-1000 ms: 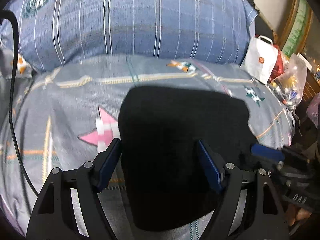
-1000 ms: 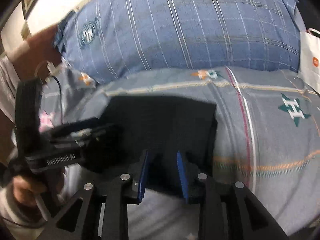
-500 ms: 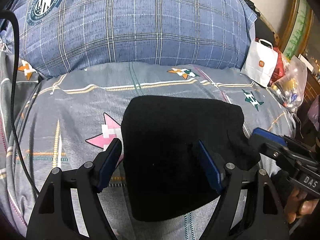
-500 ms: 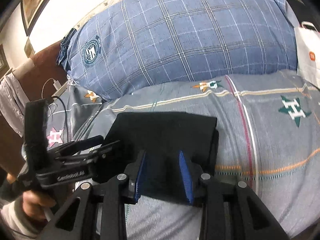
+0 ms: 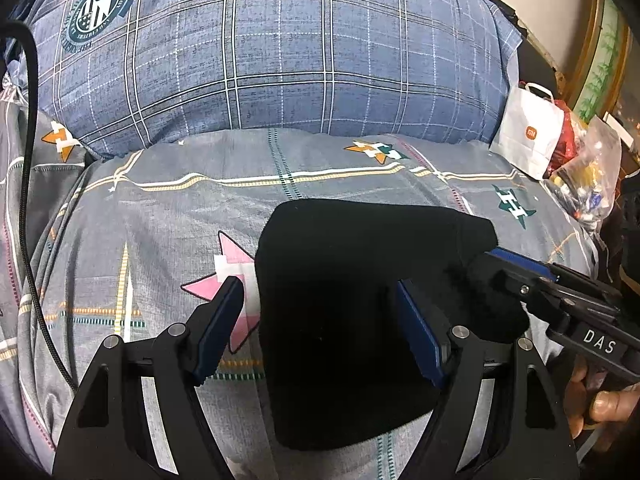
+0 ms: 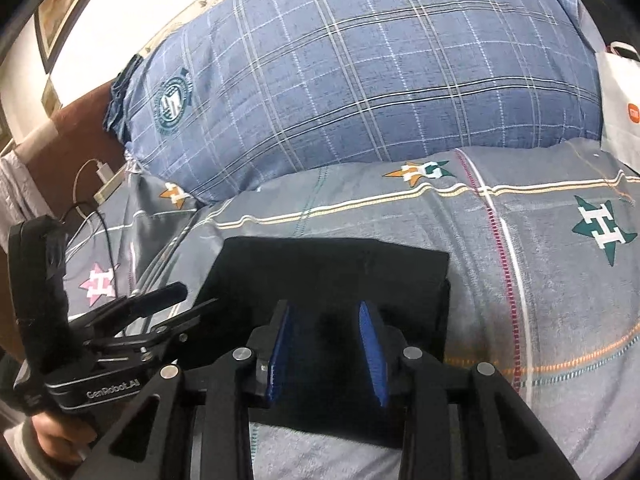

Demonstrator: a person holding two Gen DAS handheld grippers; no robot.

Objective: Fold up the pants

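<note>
The grey bedspread (image 5: pixel 160 216) with its star prints fills the lower scene, and behind it leans the big blue plaid pillow (image 5: pixel 280 52). On the spread lie the black pants (image 6: pixel 328 272), folded into a flat, compact rectangle near the front. Over to the right, a white paper bag (image 5: pixel 528 136) stands beside the pillow. The left gripper (image 5: pixel 320 316) hovers over the pants' left edge, jaws set wide, nothing caught between them: one pad over the pink star, the other over the black cloth. The right gripper (image 6: pixel 326 344) sits above the pants' near edge, jaws standing narrowly apart; whether the pads pinch the cloth cannot be told.
</note>
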